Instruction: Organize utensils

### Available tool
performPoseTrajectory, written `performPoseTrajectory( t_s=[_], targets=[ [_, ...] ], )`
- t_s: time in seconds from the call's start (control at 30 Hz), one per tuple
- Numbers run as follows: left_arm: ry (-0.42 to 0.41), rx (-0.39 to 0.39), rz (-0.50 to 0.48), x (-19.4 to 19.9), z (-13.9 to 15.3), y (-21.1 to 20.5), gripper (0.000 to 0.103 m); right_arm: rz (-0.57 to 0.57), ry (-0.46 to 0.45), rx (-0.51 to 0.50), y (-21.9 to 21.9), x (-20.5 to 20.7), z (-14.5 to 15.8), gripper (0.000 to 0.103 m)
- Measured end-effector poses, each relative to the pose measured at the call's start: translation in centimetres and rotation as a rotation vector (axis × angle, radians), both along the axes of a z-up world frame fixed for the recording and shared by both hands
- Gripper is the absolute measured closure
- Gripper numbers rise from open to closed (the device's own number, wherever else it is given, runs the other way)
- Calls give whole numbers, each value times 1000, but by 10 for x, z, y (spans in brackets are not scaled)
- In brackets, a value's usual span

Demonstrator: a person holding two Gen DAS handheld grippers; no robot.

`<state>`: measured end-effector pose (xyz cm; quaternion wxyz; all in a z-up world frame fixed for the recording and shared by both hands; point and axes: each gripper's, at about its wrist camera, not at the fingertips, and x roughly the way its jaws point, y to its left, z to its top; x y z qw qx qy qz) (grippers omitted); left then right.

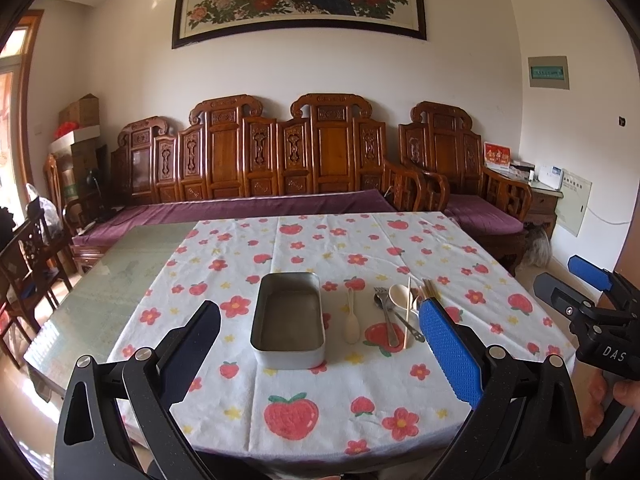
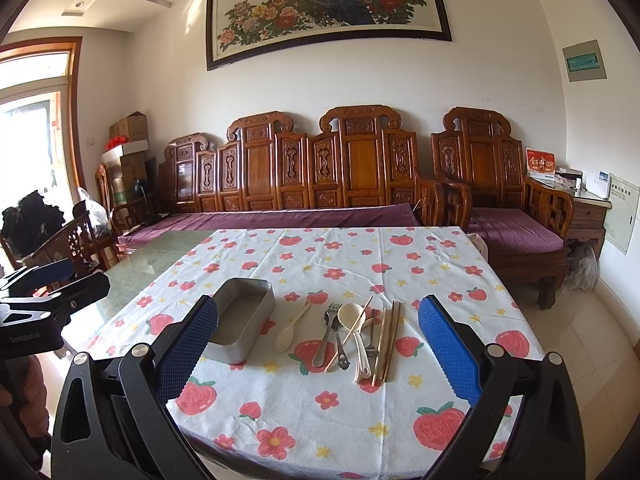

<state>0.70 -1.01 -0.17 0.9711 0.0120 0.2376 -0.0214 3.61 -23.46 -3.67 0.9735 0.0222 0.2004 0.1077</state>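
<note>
Both claws, left [image 1: 320, 340] & right [image 2: 318, 338], spread wide, holding nothing. Utensils [image 2: 356, 332] piled right of empty tin [image 1: 288, 320] on worktop [image 1: 360, 248]. Nothing sorted yet imo; next: grab one.

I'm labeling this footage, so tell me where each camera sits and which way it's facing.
Left wrist: on the left gripper, facing across the table at the metal tin; right gripper at its right edge.
Right wrist: on the right gripper, facing the utensil pile; left gripper at its left edge.
Shared: tin, utensils, tablecloth, wooden bench.
</note>
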Motion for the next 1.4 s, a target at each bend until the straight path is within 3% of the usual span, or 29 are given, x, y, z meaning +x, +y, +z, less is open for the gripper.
performPoseTrajectory(
  t_s=[0.17,0.4,0.77,1.0,1.07,1.13,1.27,1.4],
  targets=[
    [60,-3,-14,17,-18,1,7,-6,28,-5,-7,9,-6,3],
    [132,8,-52,40,-48,0,7,-13,76,-15,-17,33,-37,5],
    [207,21,-95,89,-81,-4,7,49,172,-21,-15,95,-81,31],
    [251,12,-111,122,-98,-4,7,81,229,-32,-10,145,-106,42],
    [257,12,-118,133,-101,-6,7,93,244,-29,-9,158,-111,50],
    [258,16,-109,144,-102,-7,10,109,269,-18,-8,171,-116,56],
    [289,15,-119,169,-107,-12,18,123,287,-52,-4,197,-132,57],
    [331,22,-140,198,-120,-23,26,144,339,-9,-11,214,-158,64]
  ],
)
